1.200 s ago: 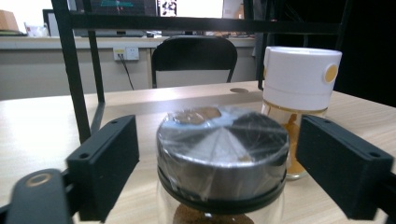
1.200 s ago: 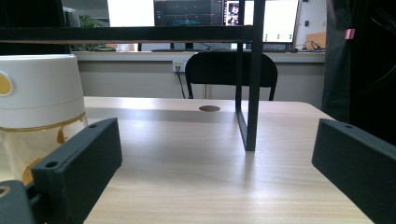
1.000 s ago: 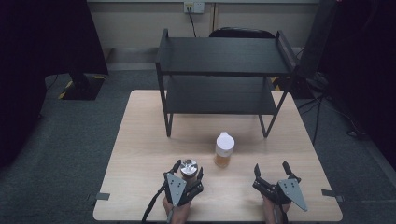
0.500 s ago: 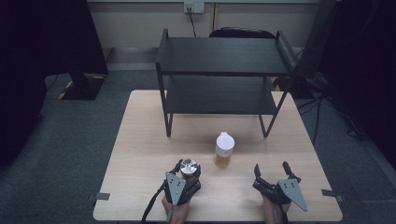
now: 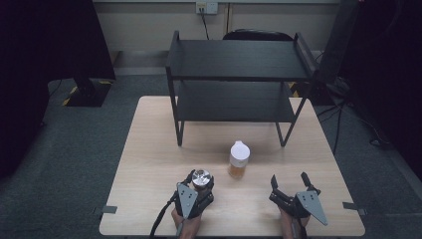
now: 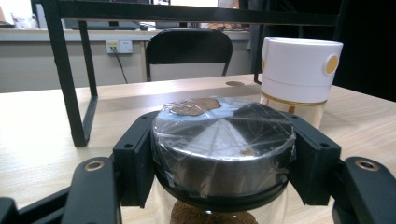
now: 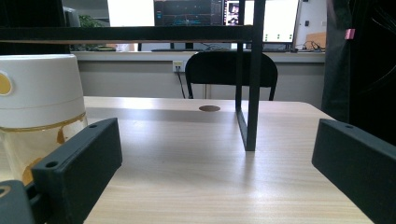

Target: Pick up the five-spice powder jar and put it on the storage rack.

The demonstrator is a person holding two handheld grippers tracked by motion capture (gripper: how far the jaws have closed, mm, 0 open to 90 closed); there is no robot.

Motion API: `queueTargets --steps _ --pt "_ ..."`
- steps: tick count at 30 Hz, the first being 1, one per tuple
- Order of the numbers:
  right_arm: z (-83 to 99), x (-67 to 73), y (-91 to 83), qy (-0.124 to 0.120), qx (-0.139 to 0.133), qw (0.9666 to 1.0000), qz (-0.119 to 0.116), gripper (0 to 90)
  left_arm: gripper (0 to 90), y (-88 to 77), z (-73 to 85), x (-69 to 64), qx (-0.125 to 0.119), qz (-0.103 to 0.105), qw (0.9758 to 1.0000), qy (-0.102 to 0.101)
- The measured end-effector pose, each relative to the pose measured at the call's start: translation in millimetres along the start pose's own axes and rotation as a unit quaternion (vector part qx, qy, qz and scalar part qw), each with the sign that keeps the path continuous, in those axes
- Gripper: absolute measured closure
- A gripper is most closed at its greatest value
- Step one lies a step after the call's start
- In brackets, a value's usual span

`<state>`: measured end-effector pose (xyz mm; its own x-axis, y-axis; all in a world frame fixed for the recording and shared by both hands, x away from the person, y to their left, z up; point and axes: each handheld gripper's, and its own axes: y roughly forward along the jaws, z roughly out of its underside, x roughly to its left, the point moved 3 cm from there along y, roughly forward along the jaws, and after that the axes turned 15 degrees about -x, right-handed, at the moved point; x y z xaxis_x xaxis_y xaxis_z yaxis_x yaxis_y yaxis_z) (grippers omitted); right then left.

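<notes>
Left gripper (image 5: pixel 198 182) has just closed; its jaws now pinch the metal-lidded jar (image 6: pixel 223 144) at the lid, jar upright on the table (image 5: pixel 149 164), apparently not lifted. Right gripper (image 5: pixel 290 185) stands spread, empty, well apart.

Pale wood table (image 5: pixel 149 149) on grey carpet (image 5: pixel 64 164), taped down at the near corners. Black two-tier metal shelf (image 5: pixel 239 59) at 12 o'clock on the tabletop. Beyond it, also at 12, a black chair (image 6: pixel 189 49) against a light wall (image 5: pixel 144 30) with a white socket (image 5: pixel 206 7) and a hanging cable. Dark stand foot (image 5: pixel 84 94) at 10 o'clock, cables on the floor at 2. Lit monitor screens (image 7: pixel 280 21) behind the shelf in the right gripper view. Dim room edges, brighter tabletop.
</notes>
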<state>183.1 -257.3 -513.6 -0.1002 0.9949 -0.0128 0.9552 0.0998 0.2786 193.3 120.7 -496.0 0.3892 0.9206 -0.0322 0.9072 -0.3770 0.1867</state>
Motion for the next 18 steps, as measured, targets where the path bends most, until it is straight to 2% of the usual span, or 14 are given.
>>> queueTargets --steps 4,7,10,18 --pt "0.0 -0.2 0.1 0.0 0.0 1.0 -0.001 0.3 35.0 -0.2 -2.2 3.5 -0.002 0.005 1.0 -0.004" --pt "-0.1 -0.2 0.2 0.0 0.0 1.0 -0.001 0.3 35.0 -0.3 -7.6 8.6 -0.005 0.02 0.9998 -0.003" --pt "-0.1 -0.2 0.2 0.0 0.001 1.0 -0.001 0.3 35.1 -0.9 -10.2 9.1 -0.009 0.023 0.9997 0.002" --pt "-0.1 -0.1 0.2 -0.001 0.001 1.0 -0.001 0.3 35.1 -3.1 -22.3 17.2 -0.012 0.052 0.9986 -0.002"
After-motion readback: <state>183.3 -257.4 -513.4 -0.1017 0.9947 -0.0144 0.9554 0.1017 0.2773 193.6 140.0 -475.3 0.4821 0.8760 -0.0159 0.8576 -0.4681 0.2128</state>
